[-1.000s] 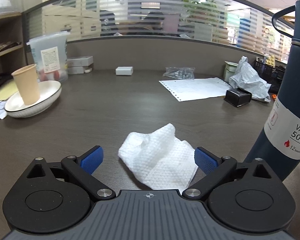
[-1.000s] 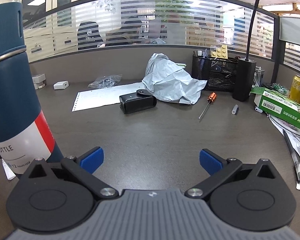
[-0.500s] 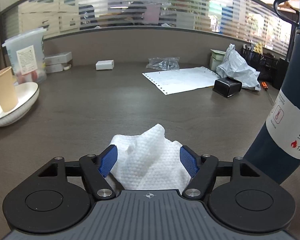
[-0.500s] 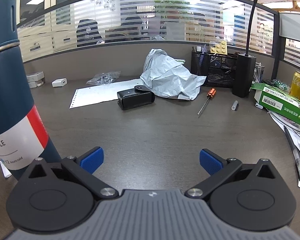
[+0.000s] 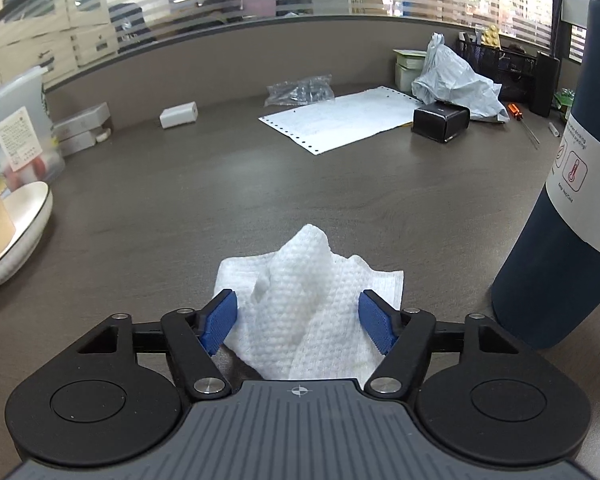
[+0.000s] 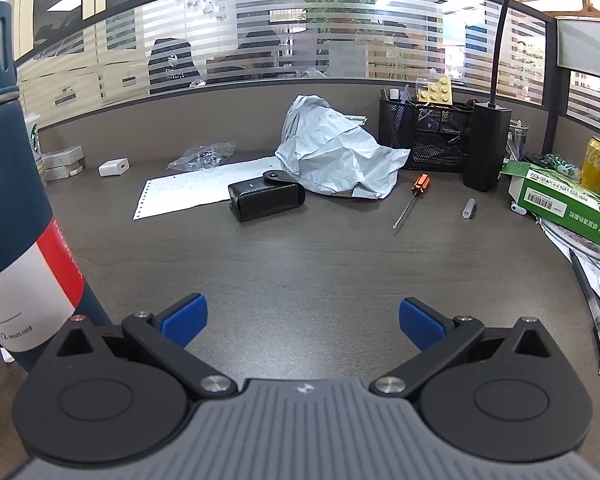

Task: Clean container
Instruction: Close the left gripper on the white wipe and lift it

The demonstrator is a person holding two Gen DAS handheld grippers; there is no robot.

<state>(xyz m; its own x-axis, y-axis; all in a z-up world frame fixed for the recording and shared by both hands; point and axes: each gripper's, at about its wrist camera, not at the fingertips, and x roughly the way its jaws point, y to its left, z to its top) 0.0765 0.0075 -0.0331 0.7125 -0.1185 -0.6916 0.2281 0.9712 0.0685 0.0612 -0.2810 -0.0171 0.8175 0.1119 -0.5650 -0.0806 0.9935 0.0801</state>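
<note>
Left wrist: over the last second the left hand-held gripper (image 5: pixel 298 318) has narrowed onto the white cloth (image 5: pixel 312 300) near the counter's (image 5: pixel 260 184) front edge, pads flanking it, grip unconfirmed; blue bottle (image 5: pixel 560 240) just right. Right wrist: right hand-held gripper (image 6: pixel 303 322) unchanged, spread, empty; wiping likely follows.

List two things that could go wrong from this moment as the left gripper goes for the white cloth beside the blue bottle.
1. The left gripper is open with its fingers on either side of the crumpled white cloth; closing might pinch only a loose fold, so the cloth could slip out when lifted.
2. The tall blue bottle stands unheld close beside the cloth, and the right gripper is open and empty, so a sideways swing could topple it.
</note>
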